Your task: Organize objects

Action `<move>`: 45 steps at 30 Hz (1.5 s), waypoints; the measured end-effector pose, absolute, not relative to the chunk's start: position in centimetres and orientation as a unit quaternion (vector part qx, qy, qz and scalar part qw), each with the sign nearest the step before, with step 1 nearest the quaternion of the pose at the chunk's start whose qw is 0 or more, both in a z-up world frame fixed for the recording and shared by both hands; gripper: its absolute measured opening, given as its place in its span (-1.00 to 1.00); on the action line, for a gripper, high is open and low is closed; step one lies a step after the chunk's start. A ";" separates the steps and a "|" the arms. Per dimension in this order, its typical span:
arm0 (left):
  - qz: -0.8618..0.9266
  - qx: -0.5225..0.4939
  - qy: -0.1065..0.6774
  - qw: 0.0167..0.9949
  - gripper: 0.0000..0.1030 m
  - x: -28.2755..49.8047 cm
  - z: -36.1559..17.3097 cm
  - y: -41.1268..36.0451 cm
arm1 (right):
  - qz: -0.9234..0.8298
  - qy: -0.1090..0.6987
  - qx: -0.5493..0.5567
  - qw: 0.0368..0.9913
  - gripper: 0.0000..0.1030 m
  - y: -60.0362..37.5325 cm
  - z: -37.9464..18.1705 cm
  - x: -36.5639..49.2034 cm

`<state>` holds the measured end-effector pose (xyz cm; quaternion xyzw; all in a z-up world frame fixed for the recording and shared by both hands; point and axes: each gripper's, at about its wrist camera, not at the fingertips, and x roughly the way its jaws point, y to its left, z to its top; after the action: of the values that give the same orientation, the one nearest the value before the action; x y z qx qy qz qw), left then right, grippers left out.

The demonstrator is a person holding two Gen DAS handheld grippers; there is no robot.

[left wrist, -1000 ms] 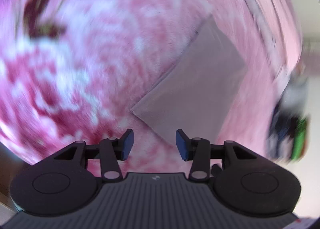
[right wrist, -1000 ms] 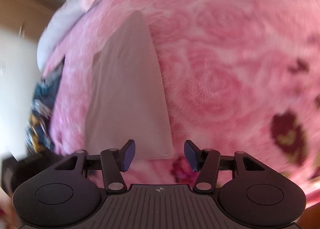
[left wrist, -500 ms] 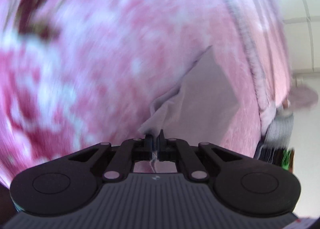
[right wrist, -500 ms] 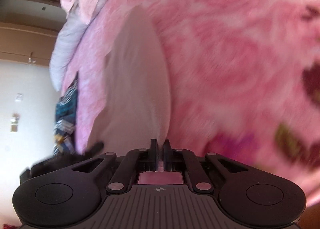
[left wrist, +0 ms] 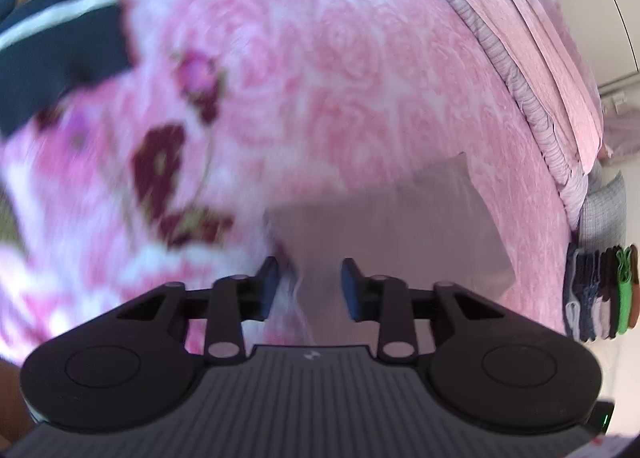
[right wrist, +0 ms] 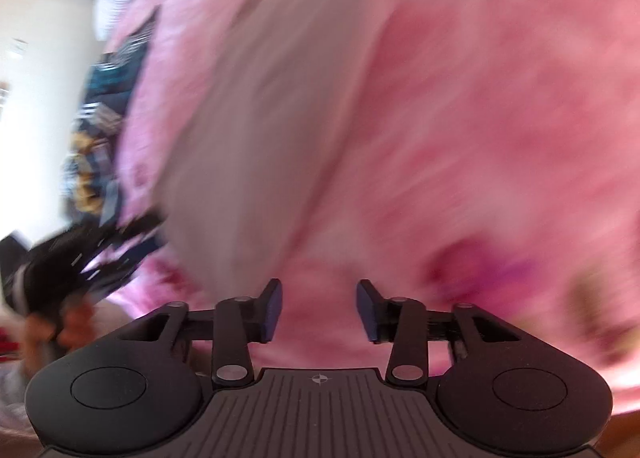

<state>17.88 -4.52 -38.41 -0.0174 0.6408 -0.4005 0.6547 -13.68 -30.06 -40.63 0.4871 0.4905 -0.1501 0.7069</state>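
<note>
Low centre of the left wrist view: my left gripper (left wrist: 308, 284), jaws parting, nothing pinched; one grey cloth (left wrist: 396, 234) lies flat on the pink floral blanket (left wrist: 340, 70) just past the tips, one edge showing between them. At right edge, one stack of folded clothes (left wrist: 600, 290); upper left, one dark striped garment (left wrist: 52, 50). Low centre of the right wrist view: my right gripper (right wrist: 319, 308), jaws parting, empty over bare blanket; the same cloth fills the upper middle, much blurred. At left edge, one dark blurred gripper shape, presumably my other one. Step judged: cloth just let go after a fold. Next calls for regripping an edge or carrying it to the stack.
</note>
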 end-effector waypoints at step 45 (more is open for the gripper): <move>-0.308 -0.168 0.593 0.725 -0.15 11.2 -40.1 -2.5 | 0.220 0.502 0.370 0.750 -0.06 -47.0 -45.3 5.3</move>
<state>11.16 -2.54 -40.09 -0.1676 0.5926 -0.3082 0.7251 5.26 -46.96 -45.34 0.3704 0.5016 0.2196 0.7503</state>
